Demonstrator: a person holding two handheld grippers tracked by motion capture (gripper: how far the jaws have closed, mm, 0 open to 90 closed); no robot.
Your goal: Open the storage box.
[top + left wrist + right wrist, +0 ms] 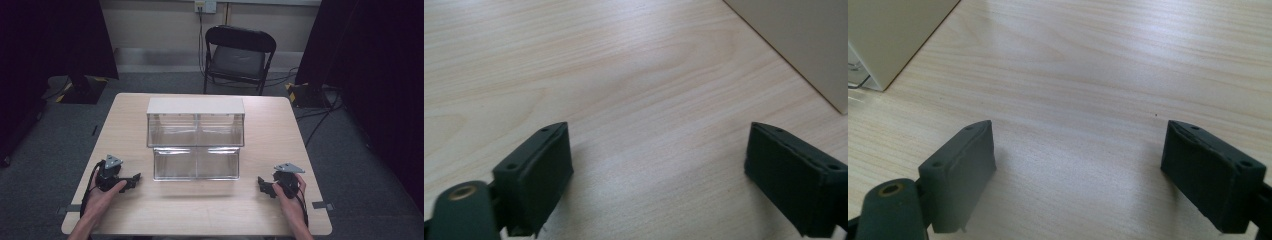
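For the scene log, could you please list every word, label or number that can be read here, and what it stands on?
None can be read.
Clear bins: no label shows.
Left gripper and right gripper: jaws bear plain holes, no marks.
Wall socket: too small to tell.

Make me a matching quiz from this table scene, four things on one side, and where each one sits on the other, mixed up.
Things:
1. left gripper
2. right gripper
3. clear two-tier bin
4. folding chair

Places:
A. on the floor beyond the table's far edge
B. middle of the table
C. near right part of the table
D. near left part of the table

Pairs: 1-D, 2-C, 3-B, 4-A
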